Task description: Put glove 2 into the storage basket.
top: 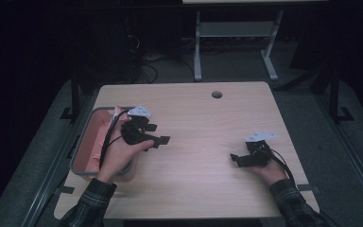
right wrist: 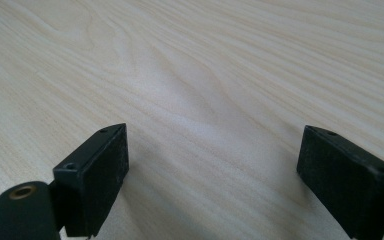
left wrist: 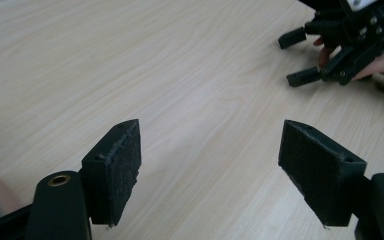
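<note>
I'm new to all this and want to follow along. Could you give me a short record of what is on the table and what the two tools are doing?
table: light wood, round hole near the far edge
bin: grey, pink inside, at the table's left edge
left tool: beside the bin, above the table; jaws open, nothing between them
right tool: low over the table near the right edge; jaws open, nothing between them
sleeves: plaid
</note>
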